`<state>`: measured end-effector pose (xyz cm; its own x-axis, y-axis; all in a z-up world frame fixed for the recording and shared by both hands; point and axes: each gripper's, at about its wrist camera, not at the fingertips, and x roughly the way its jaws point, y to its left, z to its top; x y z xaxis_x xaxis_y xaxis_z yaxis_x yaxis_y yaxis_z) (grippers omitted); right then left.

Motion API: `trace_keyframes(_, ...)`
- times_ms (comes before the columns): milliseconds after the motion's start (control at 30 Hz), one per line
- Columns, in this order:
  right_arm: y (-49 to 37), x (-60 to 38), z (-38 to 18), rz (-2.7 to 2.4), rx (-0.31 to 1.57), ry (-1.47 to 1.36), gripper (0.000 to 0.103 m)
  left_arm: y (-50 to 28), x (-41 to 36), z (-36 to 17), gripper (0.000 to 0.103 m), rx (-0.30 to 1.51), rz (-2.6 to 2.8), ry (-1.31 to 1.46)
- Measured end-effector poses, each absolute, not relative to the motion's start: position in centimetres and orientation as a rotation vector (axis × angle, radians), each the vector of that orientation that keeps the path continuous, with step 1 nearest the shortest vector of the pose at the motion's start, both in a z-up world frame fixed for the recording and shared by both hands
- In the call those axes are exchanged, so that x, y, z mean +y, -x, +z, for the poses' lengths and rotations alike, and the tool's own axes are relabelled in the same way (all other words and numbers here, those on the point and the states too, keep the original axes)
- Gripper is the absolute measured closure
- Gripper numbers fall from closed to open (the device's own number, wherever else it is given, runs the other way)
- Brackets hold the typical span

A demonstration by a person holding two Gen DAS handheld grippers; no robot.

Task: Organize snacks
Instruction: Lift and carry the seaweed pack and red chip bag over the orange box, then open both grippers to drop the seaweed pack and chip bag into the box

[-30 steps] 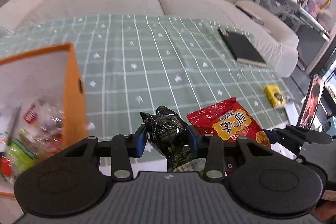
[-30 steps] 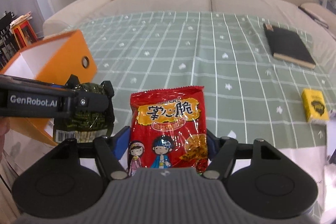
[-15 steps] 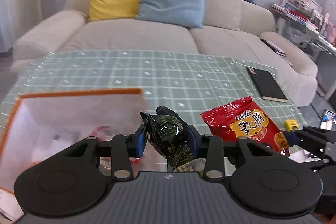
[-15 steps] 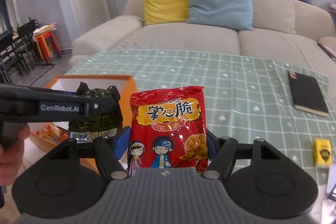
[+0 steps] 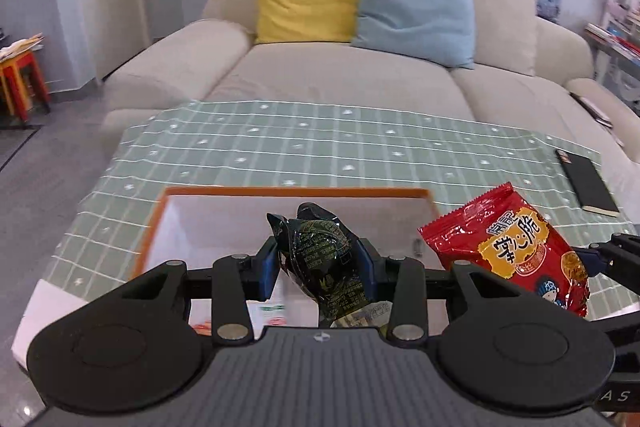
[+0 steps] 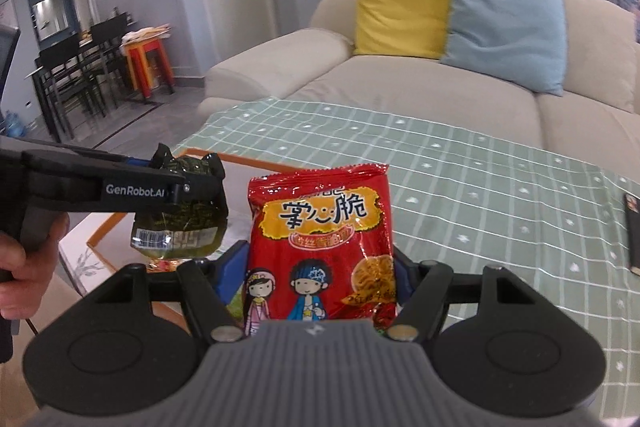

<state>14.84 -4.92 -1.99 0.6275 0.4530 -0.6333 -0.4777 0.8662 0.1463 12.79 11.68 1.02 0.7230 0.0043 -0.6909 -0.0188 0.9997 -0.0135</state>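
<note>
Over the orange box (image 5: 224, 191) at the near left of the bench (image 5: 360, 147): your left tool (image 5: 320, 263) grips a dark green packet (image 5: 326, 259), your right tool (image 6: 316, 267) a red noodle packet (image 6: 320, 227), both tilted downward. Some snacks already lie inside the box; these two are not yet dropped. A small black book (image 5: 586, 183) lies far right.

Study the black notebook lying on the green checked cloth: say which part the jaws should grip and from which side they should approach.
The black notebook lies flat and closed on the tablecloth, so a top-down pinch would probably find little purchase. Better to grip across its thin edge: come in low from the near long side, one jaw sliding under the cover edge, the other on top.
</note>
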Motion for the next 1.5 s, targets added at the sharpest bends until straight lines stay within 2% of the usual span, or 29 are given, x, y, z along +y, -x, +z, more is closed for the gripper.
trace_keyframes(467, -19.6, 2.9, -5.7, 0.65, 0.813, 0.119, 0.035, -15.5, 18.0, -2.2, 0.058, 0.849, 0.111, -0.029)
trace_keyframes(1233, -24.5, 9.5, -11.0, 0.596, 0.943, 0.275, 0.035, -19.9, 17.7, -8.2, 0.057, 1.041, 0.184, -0.25)
trace_keyframes(1500, -25.3, 9.5, -11.9, 0.567, 0.993, 0.283, 0.033, -20.0, 17.5, -8.8, 0.052, 1.063, 0.202, -0.277)
